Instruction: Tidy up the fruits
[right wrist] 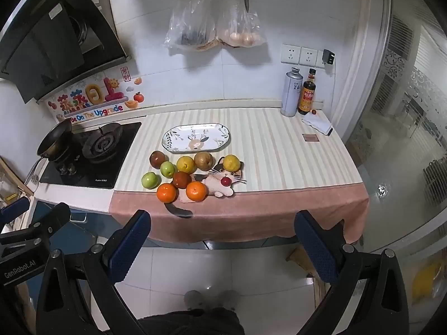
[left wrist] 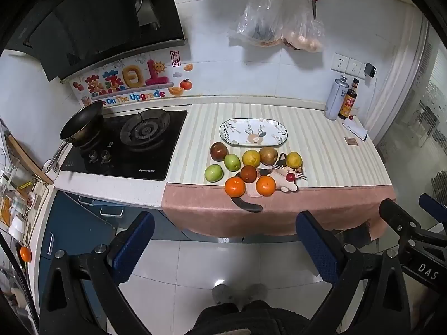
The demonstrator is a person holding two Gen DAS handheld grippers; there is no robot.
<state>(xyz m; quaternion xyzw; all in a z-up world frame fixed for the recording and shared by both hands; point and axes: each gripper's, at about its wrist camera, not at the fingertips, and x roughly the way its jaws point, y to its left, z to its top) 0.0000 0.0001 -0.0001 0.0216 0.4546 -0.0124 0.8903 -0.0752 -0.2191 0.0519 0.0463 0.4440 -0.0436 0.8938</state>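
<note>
1. We see the left gripper (left wrist: pixel 223 240) w/ jaws spread wide, nothing between them, held off the counter edge.
2. Right gripper (right wrist: pixel 223 237): likewise spread, empty.
3. Fruits (right wrist: pixel 181 176) cluster on the striped cloth (right wrist: pixel 279 153), partly on a cat mat (right wrist: pixel 223 184), just in front of the oval plate (right wrist: pixel 220 139).

Your two views are evenly lit, cool and slightly dim. Glare spot on the glossy white floor tiles (left wrist: pixel 220 282). Soft shadows under the hanging clear plastic bags (right wrist: pixel 192 25). Strong fisheye bending, black vignette at corners; centre sharp.
</note>
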